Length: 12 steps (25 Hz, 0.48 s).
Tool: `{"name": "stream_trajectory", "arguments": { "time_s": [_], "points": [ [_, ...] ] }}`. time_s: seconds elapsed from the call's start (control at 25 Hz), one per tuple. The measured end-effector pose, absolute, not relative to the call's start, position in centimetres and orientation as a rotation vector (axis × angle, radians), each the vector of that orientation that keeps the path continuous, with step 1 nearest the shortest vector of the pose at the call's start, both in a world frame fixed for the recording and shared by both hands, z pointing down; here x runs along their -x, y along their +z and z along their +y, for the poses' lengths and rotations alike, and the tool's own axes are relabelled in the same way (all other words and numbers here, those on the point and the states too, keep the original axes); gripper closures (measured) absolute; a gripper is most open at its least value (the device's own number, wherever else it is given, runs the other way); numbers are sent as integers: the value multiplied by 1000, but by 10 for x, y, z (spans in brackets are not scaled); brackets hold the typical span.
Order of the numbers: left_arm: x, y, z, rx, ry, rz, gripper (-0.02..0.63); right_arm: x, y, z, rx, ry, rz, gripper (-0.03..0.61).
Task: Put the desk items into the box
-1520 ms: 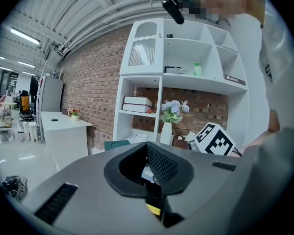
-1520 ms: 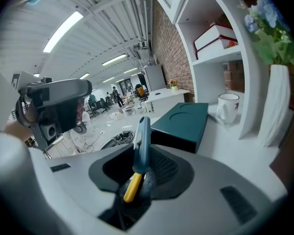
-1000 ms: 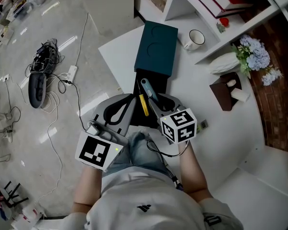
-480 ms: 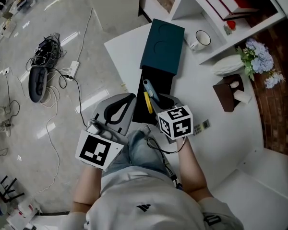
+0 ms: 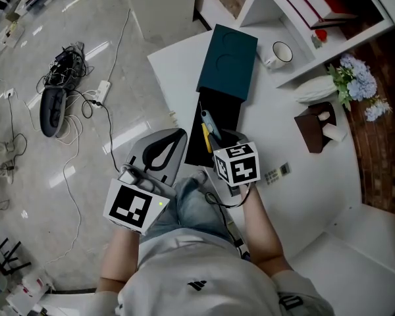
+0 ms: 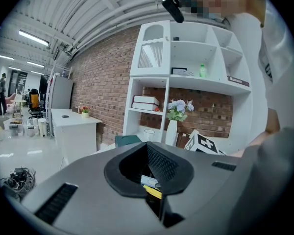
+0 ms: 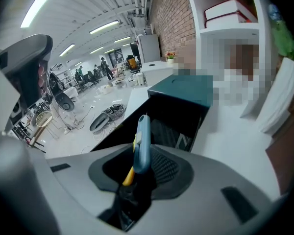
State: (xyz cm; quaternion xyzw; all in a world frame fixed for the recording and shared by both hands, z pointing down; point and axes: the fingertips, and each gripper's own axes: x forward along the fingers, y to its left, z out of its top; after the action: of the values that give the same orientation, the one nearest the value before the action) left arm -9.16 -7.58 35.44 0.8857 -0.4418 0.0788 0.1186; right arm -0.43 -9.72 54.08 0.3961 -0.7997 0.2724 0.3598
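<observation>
Over the open box [image 5: 225, 114] on the desk [image 5: 309, 183], I have the right gripper [image 5: 215, 142] tilted down, its jaws closed partway on a blue-and-yellow knife [image 5: 208, 125] that pokes out past them toward the box's dark inside. My left gripper [image 5: 178, 138] hangs just left of the box, jaws together and holding nothing. A teal lid [image 5: 228, 59] lies at the box's far end (a mug [image 5: 277, 54] sits beside it)
</observation>
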Motion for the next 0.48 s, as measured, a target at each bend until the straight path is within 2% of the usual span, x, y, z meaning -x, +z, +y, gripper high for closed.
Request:
{"name": "stream_trajectory", "arguments": {
  "time_s": [0.48],
  "points": [
    [93, 354, -70, -2592, 223, -1282, 601, 2, 542, -94, -1039, 688, -2042, 454]
  ]
}}
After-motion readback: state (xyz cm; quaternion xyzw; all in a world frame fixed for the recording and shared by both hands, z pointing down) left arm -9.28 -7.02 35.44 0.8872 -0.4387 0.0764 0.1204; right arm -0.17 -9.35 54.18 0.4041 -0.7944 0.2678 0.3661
